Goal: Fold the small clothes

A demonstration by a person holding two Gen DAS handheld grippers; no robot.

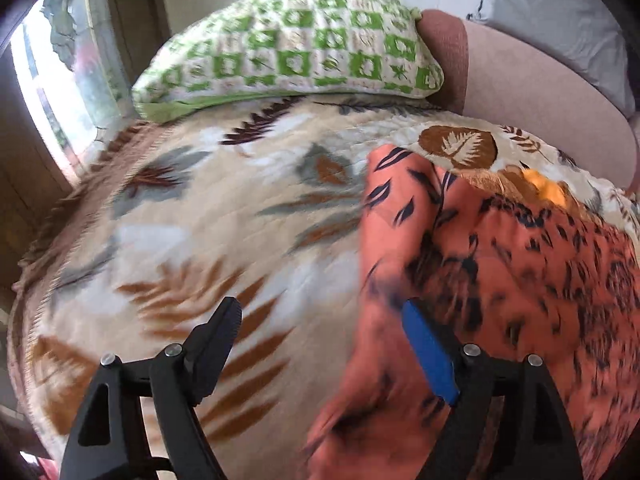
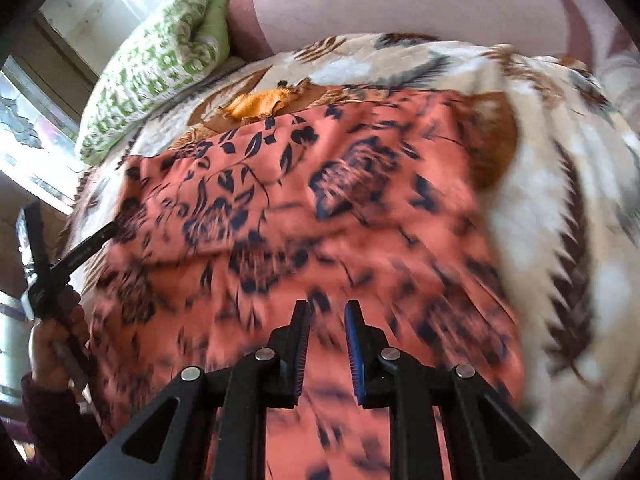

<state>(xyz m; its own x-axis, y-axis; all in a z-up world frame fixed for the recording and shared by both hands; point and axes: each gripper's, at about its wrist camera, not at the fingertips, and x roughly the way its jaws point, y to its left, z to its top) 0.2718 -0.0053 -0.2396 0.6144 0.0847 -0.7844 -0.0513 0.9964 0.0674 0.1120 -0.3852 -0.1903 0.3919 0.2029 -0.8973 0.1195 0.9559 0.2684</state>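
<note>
A coral-orange garment with dark leaf print (image 2: 304, 216) lies spread on the leaf-patterned blanket (image 2: 560, 184). My right gripper (image 2: 327, 306) hovers over its near part with the jaws a narrow gap apart and no fabric pinched between them. In the left wrist view the same garment (image 1: 500, 264) fills the right side, its left edge folded over. My left gripper (image 1: 320, 306) stands wide open at that edge; the blue-padded finger (image 1: 428, 352) is over the cloth and the black finger (image 1: 220, 332) over bare blanket. Both views are motion-blurred.
A yellow-orange cloth (image 2: 256, 106) peeks out beyond the garment's far edge. A green-and-white checked pillow (image 1: 296, 48) and a pink cushion (image 1: 520, 80) lie at the head of the bed. A hand (image 2: 52, 352) holds the left gripper at the bed's left edge, near a window (image 1: 52, 92).
</note>
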